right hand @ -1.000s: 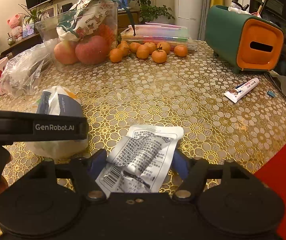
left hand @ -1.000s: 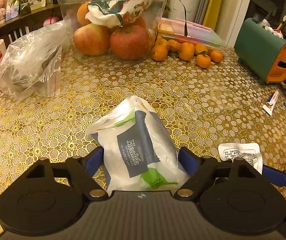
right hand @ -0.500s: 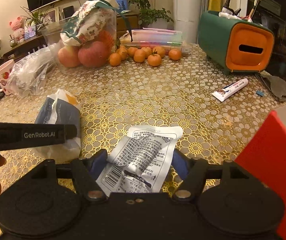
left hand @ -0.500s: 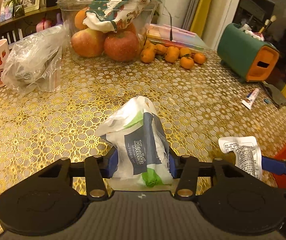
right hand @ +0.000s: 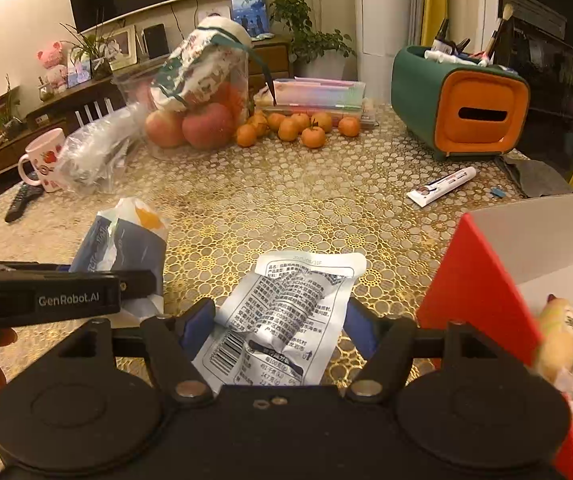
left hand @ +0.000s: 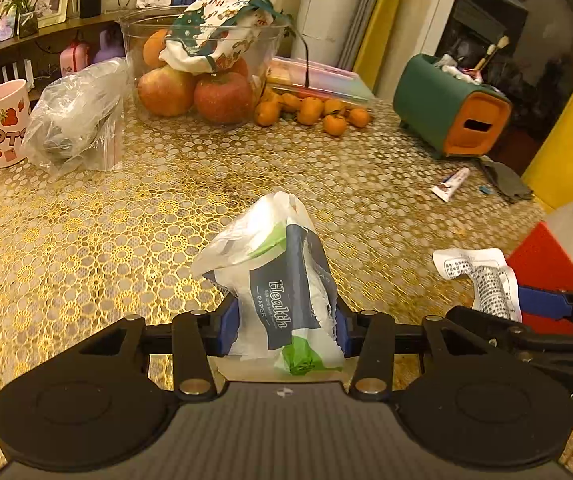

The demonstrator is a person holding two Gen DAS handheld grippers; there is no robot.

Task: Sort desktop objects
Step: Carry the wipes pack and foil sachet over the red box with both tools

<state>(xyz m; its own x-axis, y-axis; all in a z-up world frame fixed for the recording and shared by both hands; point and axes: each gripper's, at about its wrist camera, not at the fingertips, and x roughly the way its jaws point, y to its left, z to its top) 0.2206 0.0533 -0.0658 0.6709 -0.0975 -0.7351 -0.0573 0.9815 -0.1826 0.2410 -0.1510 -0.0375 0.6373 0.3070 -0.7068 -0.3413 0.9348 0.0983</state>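
Note:
A soft tissue pack (left hand: 274, 280) in white, navy and green wrap, printed "Health Paper", sits between the blue pads of my left gripper (left hand: 282, 316). Its jaws are closing and press into the pack's sides, holding it above the gold-patterned table (left hand: 86, 240). My right gripper (right hand: 278, 320) is shut on a white printed packet (right hand: 290, 312), which is lifted off the table as well. In the right wrist view the left gripper (right hand: 86, 280) with the tissue pack (right hand: 126, 236) is just to the left. A red box (right hand: 478, 288), open on top with several items inside, stands at the right.
Further back stand a green and orange holder (right hand: 462, 108) with brushes, a toothpaste tube (right hand: 442, 186), several tangerines (right hand: 298, 128), a clear bowl of apples (right hand: 190, 120), a crumpled plastic bag (right hand: 98, 152), a strawberry mug (right hand: 42, 160) and a remote (right hand: 22, 200).
The left jaws have closed from wide apart onto the tissue pack. Both grippers have risen and drawn back with their loads. The red box has come into view at the right.

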